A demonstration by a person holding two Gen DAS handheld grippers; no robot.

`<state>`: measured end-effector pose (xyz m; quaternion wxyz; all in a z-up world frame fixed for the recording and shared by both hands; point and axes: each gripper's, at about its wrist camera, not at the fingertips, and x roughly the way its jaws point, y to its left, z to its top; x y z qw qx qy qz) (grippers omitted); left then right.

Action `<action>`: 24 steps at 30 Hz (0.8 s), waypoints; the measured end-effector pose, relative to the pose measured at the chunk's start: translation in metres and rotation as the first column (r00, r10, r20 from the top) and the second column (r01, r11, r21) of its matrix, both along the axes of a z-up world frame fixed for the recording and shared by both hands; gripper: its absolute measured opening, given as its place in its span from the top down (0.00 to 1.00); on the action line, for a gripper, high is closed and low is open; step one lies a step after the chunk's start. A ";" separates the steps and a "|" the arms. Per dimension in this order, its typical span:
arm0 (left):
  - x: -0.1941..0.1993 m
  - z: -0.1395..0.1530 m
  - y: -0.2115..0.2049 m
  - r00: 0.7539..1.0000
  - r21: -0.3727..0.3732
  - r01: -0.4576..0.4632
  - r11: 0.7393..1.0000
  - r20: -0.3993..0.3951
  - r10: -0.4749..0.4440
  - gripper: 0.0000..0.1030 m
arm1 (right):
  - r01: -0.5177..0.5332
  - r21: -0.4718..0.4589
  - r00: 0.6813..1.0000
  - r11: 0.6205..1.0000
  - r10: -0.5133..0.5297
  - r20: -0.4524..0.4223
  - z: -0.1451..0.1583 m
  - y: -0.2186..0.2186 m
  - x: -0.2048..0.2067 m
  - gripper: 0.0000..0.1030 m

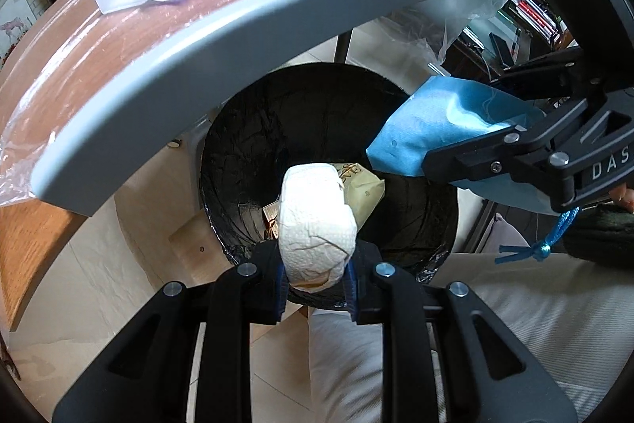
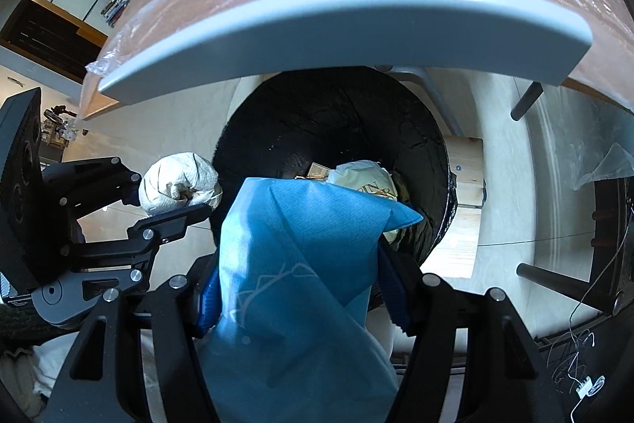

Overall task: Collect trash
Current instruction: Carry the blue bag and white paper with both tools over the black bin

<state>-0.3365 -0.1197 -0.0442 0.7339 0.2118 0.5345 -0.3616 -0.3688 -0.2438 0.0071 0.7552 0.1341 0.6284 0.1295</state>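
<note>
Wad of crumpled white paper towel (image 1: 317, 221), light, squashy, sitting lower centre, left gripper (image 1: 315, 288) clamping its base; right gripper (image 2: 295, 300) pinching soft blue paper napkin (image 2: 301, 264); both hanging over black-lined round bin (image 1: 317, 106)

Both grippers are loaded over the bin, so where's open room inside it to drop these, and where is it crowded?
The black-lined bin is bare along its far wall under the table edge. It is crowded at the near side, where the cream wrapper lies beyond the blue bag and the tissue wad.
</note>
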 end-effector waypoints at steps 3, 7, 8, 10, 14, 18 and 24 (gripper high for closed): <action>0.001 -0.004 -0.001 1.000 0.010 -0.001 1.000 -0.003 0.001 0.76 | -0.006 -0.014 1.000 1.000 0.006 -0.006 -0.005 0.001 0.002 0.38; 0.004 -0.011 -0.005 1.000 0.026 0.001 1.000 -0.007 -0.001 0.76 | -0.017 -0.026 1.000 1.000 0.017 -0.009 -0.010 0.007 0.005 0.38; 0.003 -0.013 -0.007 1.000 0.030 0.002 1.000 -0.008 -0.002 0.76 | -0.023 -0.032 1.000 0.999 0.023 -0.009 -0.011 0.008 0.006 0.38; 0.003 -0.017 -0.008 1.000 0.037 0.002 0.999 -0.009 -0.002 0.76 | -0.030 -0.041 1.000 0.999 0.030 -0.007 -0.013 0.010 0.008 0.38; 0.005 -0.025 -0.009 1.000 0.050 0.000 0.999 -0.014 0.001 0.76 | -0.030 -0.042 1.000 0.999 0.030 -0.011 -0.018 0.011 0.010 0.38; 0.007 -0.031 -0.013 1.000 0.060 0.001 0.998 -0.017 0.000 0.76 | -0.032 -0.050 0.999 0.998 0.031 -0.012 -0.022 0.011 0.013 0.38; 0.009 -0.037 -0.017 1.000 0.070 0.003 0.998 -0.020 -0.001 0.76 | -0.039 -0.067 0.999 0.997 0.038 -0.017 -0.030 0.015 0.014 0.38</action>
